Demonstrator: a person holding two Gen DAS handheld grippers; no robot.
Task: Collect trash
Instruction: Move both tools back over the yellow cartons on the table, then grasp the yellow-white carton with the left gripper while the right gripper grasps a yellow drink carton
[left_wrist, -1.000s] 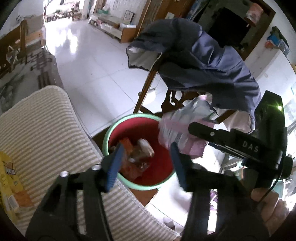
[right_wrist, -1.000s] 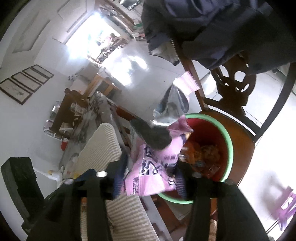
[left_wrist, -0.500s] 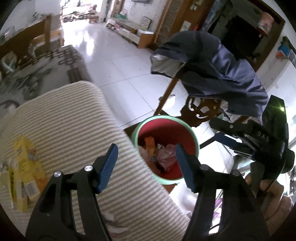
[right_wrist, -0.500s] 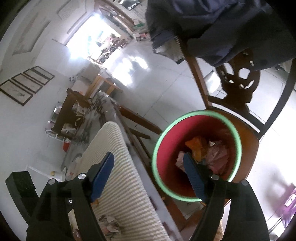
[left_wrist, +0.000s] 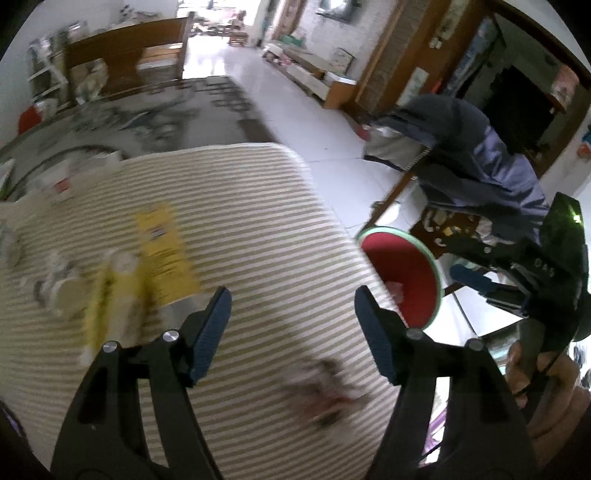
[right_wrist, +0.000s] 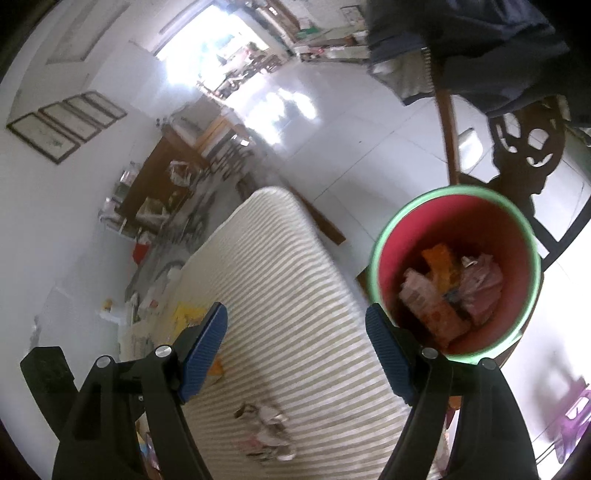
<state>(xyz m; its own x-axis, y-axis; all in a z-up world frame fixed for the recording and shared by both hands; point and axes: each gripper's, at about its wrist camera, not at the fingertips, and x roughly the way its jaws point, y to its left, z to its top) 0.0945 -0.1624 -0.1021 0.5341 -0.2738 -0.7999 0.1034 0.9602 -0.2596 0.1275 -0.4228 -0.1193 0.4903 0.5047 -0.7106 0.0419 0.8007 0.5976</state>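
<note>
Daylight glare through doorway; motion blur, perhaps heavy.

Striped mat fills the near left. On it: a flat packet toward the left, a blurred carton just nearer and left of that, a crumpled wrapper near the right edge. The bin sits just off the mat's right side on a chair seat, wrappers inside. A jacket hangs over the chair back, behind the bin. A bench stands far left.
</note>
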